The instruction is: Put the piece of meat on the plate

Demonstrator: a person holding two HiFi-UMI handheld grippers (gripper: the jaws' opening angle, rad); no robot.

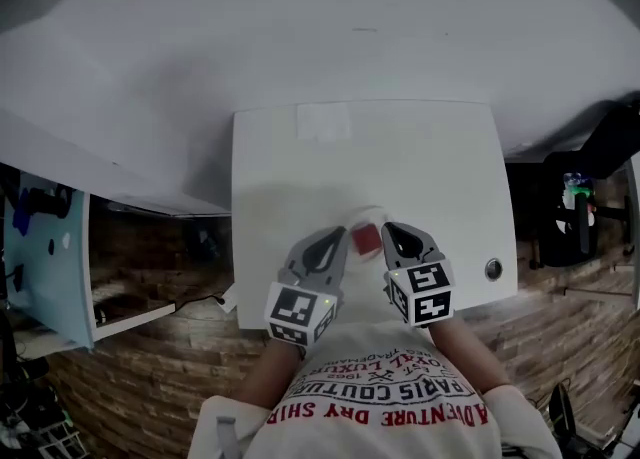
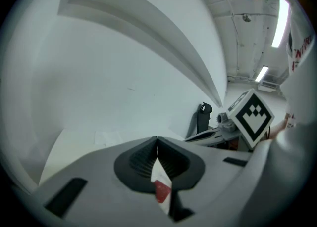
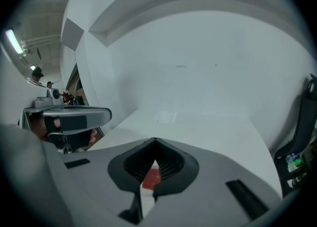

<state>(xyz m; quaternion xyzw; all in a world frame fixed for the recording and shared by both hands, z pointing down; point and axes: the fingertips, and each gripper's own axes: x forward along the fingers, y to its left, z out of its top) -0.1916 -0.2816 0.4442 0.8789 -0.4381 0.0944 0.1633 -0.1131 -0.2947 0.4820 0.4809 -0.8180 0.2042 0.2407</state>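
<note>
Meat looks to be where it belongs: the red piece of meat [image 1: 366, 238] lies on what I take for a small pale plate [image 1: 360, 215], near the near edge of the white table [image 1: 300, 167]. The plate is hard to separate from the tabletop, so I can't swear to its rim, but a rounded pale shape shows around the red.

The left gripper [image 1: 336, 239] sits just left of the meat and the right gripper [image 1: 392, 233] just right of it, neither touching it in the head view. In the left gripper view the jaws meet at their tips with nothing pinched there; the red patch in the slot behind them seems to be the meat seen below. The right gripper view shows the same: jaws pressed together and bare, with red visible through the gap underneath.

My judgement is that the placing is done and little is left beyond taking both tools clear of the plate.
</note>
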